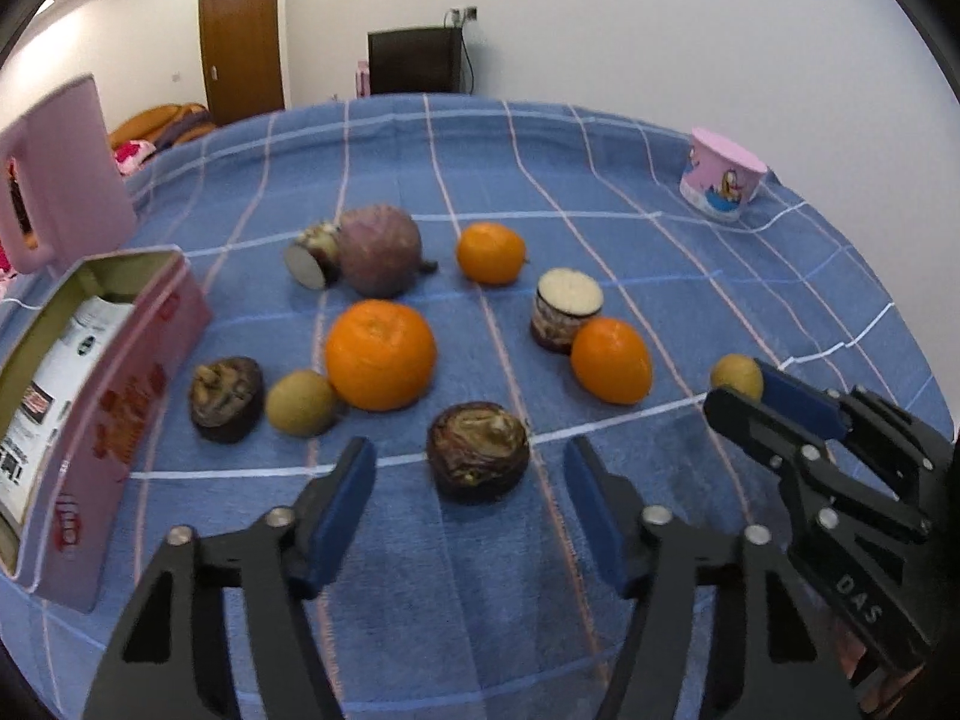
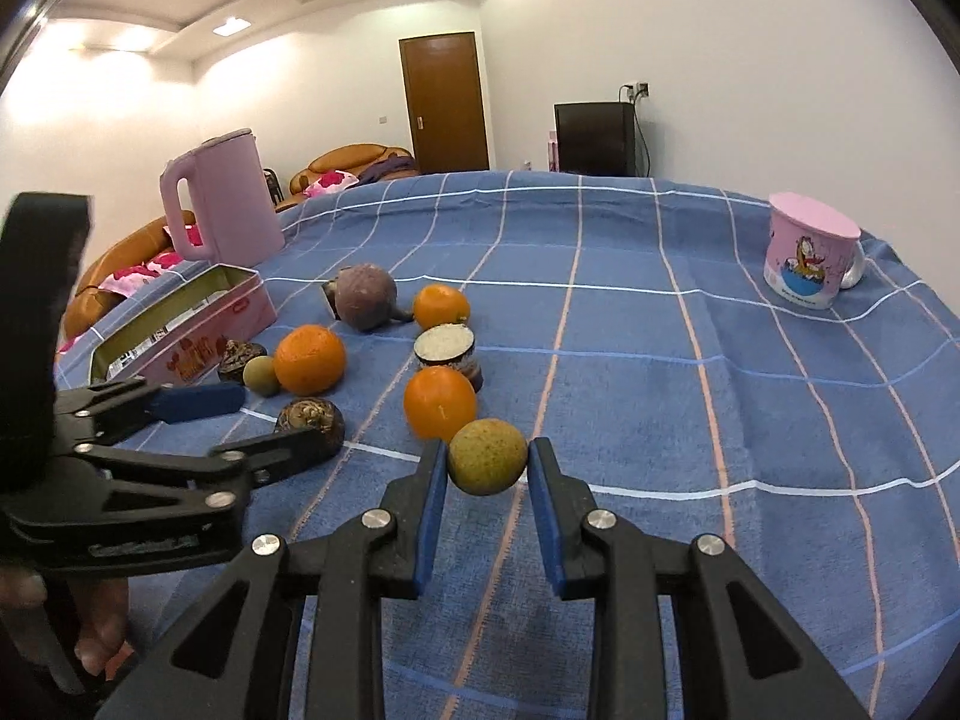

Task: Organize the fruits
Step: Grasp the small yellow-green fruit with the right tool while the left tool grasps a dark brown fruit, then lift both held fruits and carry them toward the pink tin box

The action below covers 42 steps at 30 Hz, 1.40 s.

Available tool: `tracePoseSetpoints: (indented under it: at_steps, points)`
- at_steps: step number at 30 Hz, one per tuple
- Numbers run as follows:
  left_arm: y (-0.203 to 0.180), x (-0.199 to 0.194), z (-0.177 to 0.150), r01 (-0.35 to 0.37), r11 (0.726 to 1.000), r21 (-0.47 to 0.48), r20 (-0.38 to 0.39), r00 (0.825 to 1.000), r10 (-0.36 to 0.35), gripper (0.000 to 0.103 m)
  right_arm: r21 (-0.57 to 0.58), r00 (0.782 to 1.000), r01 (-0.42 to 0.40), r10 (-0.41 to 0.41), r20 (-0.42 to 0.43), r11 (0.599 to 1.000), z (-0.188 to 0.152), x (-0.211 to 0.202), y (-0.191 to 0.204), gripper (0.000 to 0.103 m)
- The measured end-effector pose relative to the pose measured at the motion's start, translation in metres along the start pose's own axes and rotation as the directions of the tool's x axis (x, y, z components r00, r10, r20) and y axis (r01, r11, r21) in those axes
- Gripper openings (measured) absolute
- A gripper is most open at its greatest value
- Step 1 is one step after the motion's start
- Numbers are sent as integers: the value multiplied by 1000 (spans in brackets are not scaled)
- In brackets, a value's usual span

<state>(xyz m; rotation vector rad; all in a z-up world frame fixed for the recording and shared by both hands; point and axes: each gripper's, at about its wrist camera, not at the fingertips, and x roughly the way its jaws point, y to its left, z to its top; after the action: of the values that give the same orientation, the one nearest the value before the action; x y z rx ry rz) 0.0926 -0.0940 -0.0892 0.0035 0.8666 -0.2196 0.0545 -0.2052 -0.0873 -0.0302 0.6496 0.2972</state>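
Left gripper (image 1: 471, 501) hangs part-open around a dark wrinkled fruit (image 1: 478, 450) on the blue checked surface (image 1: 630, 240), pads not touching, while the right gripper (image 2: 487, 468) clamps a speckled yellow-green fruit (image 2: 487, 456), its underside hidden between the pads.

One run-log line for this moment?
left gripper: open, at dark fruit | right gripper: shut on green fruit | pink tin: open
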Motion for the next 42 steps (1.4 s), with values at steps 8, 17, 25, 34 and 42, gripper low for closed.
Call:
tracePoseSetpoints:
  at_steps: [8,17,25,34,42]
  points:
    - [2,13,3,16,1000,-8,-29,999,-17,49,-17,1000,6,-6,-7,1000,0,2,2,29]
    - [2,9,2,5,1000,-2,7,1000,-5,40,-27,1000,2,-2,12,1000,-2,0,3,29]
    - [-8,-2,-1,-49,998,36,82,996,46,40,-38,999,-11,13,44,999,-3,-6,5,29]
    - [-10,-10,-4,-80,996,49,134,988,73,40,-47,997,-18,22,74,999,-4,-11,6,29]
    - [-12,-17,-7,-102,993,52,180,979,91,40,-55,995,-22,28,97,998,-5,-14,7,29]
